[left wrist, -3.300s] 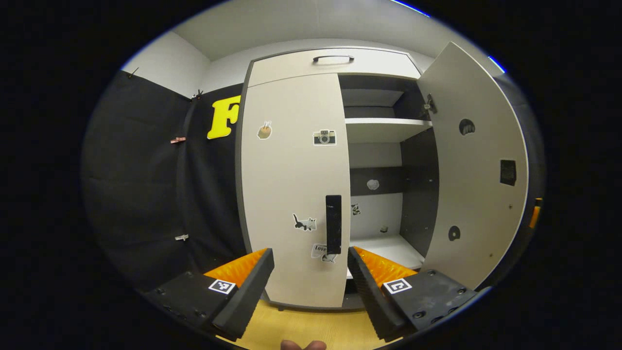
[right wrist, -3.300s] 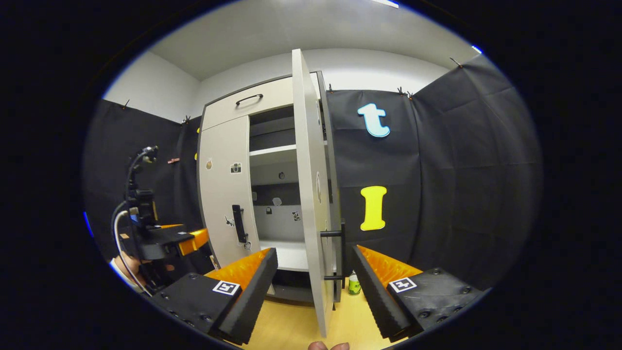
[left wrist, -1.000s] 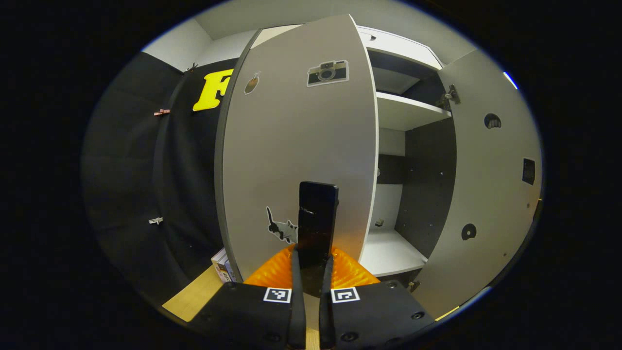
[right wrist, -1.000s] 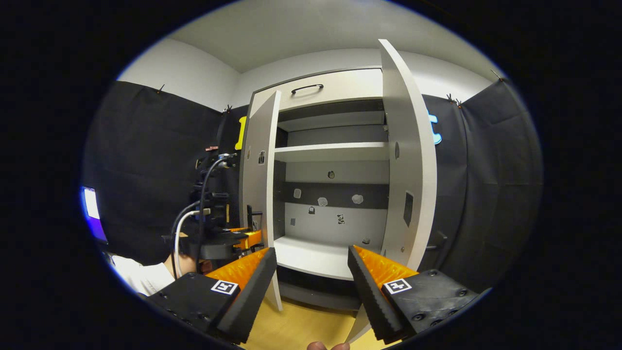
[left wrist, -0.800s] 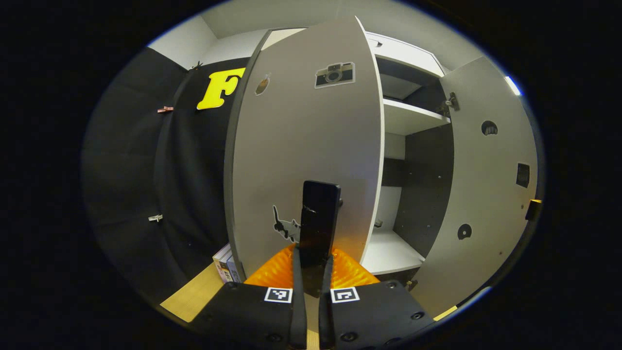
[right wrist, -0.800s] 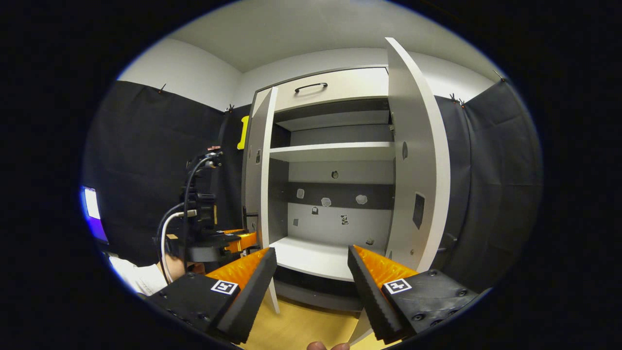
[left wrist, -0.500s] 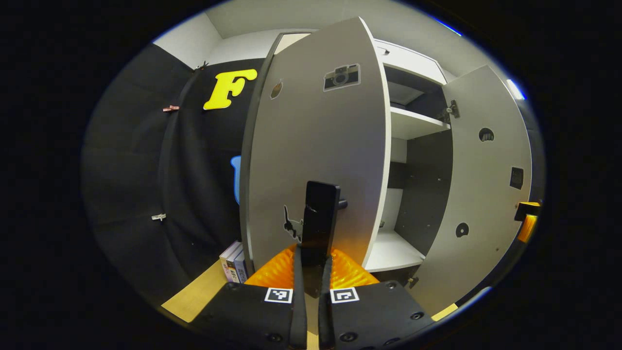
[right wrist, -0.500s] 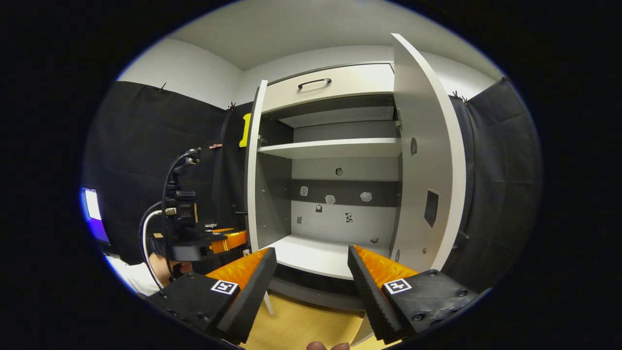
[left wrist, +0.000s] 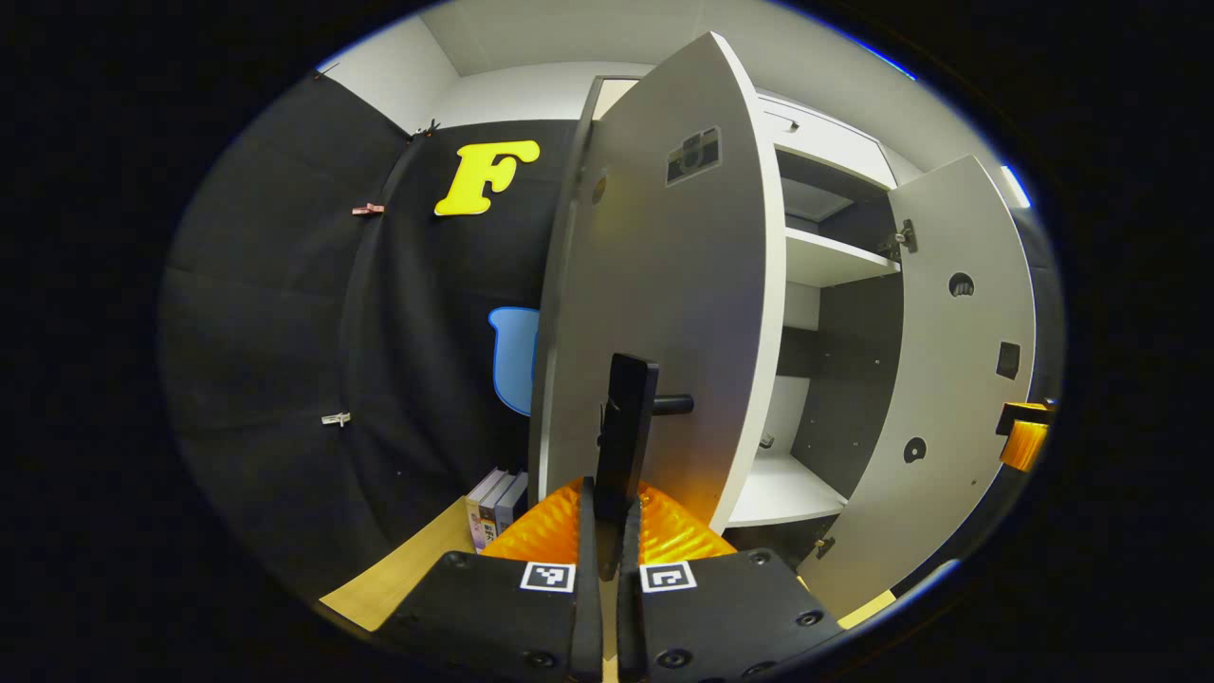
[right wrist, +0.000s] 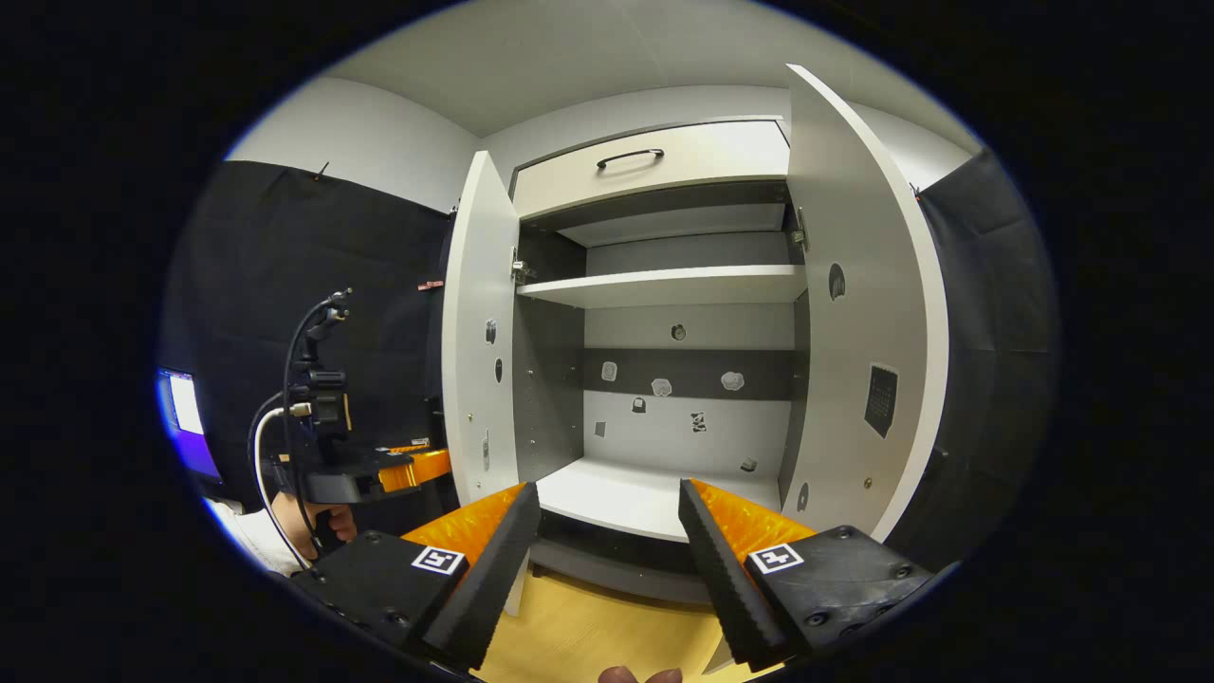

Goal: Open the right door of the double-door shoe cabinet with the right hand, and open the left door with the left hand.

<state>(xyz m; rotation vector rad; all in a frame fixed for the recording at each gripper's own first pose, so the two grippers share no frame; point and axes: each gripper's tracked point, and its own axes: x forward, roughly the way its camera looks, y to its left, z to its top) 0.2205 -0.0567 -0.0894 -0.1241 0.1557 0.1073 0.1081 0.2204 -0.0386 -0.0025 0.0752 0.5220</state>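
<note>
Black cloth walls behind the shoe cabinet (right wrist: pixel 654 171); left gripper (left wrist: pixel 607 498) is clamped on the left door's upright handle (left wrist: pixel 628 427), dead ahead; right gripper (right wrist: pixel 607 531) hangs wide, empty, right door (right wrist: pixel 858 313) swung out

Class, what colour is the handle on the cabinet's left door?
Black: the straight bar handle on the pale grey left door, clearest in the left gripper view.
</note>
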